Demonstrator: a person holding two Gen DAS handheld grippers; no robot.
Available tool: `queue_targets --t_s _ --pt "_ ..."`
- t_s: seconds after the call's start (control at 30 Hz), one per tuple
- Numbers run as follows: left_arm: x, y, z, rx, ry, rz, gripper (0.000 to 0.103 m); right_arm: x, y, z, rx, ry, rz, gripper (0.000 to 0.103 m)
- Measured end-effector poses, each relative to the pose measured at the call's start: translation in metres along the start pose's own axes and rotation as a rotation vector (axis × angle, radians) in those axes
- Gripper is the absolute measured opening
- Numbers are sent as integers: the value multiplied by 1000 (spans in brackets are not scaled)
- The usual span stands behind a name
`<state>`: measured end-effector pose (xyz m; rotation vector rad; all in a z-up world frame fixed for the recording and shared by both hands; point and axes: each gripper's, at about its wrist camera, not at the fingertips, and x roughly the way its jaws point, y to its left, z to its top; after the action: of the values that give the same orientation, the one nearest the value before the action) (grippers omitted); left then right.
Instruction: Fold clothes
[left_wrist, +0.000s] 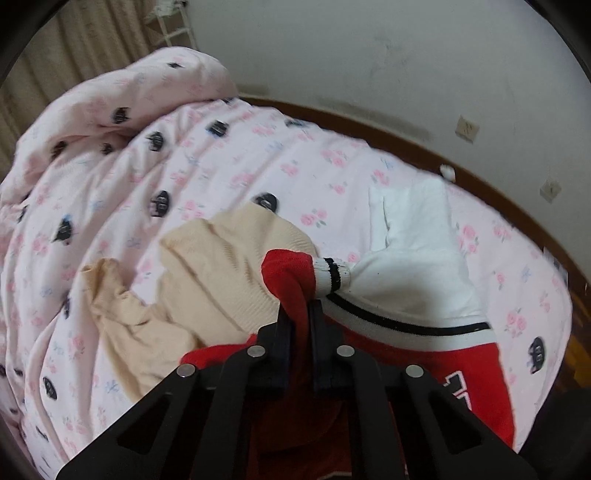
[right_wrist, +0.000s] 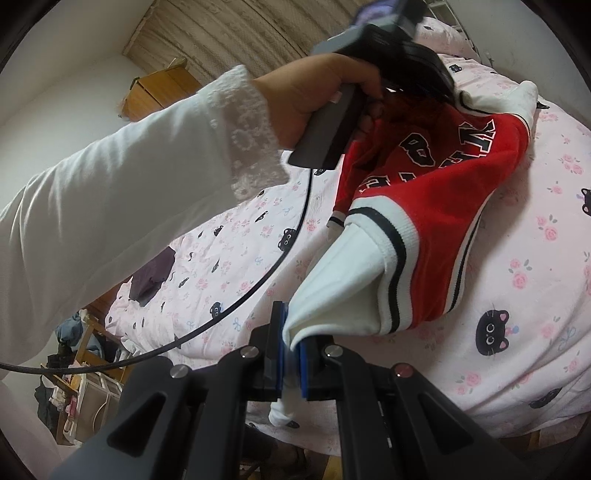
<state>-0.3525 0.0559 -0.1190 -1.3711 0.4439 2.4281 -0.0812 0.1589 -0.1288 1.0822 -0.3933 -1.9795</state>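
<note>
- Holding the red jacket (right_wrist: 436, 206) up over the bed (right_wrist: 517, 350), stretched between both grippers.
- Left gripper (left_wrist: 301, 314): pinching a bunch of red cloth beside the striped cuff (left_wrist: 330, 277).
- Right gripper (right_wrist: 291, 350): pressed onto the white sleeve (right_wrist: 340, 288).
- Beige sweater (left_wrist: 207, 280) lies crumpled on the bed, just beside the jacket.
- Step, as judged: spreading the jacket for a fold.
- Next likely calls for laying it flat, both grips kept.
</note>
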Motion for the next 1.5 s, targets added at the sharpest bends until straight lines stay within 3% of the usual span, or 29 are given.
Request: queue_targets --t_s 0.17,0.47,0.8,0.97,1.07,1.17,1.33,1.5 --pt "-51 26 -11 -104 -96 10 5 -7 1 -1 -11 -31 -21 7" --pt "-153 82 -54 -256 -271 95 4 -21 6 -1 -8 -103 -102 7" --pt "-264 152 -164 -444 -385 229 4 -37 24 35 -61 -130 -209 7" --pt "-327 174 -242 -556 -425 293 4 -28 53 66 -147 -110 -177 7" --pt "-351 177 -291 -637 -402 316 4 -11 74 77 -220 -63 -151 7" --pt "-359 163 -351 -713 -343 333 4 14 93 76 -286 40 -94 7" --pt "-325 132 -433 -867 -192 272 4 57 111 50 -390 249 -74 7" --pt "-284 102 -480 -931 -70 233 6 87 111 11 -452 431 -95 7"
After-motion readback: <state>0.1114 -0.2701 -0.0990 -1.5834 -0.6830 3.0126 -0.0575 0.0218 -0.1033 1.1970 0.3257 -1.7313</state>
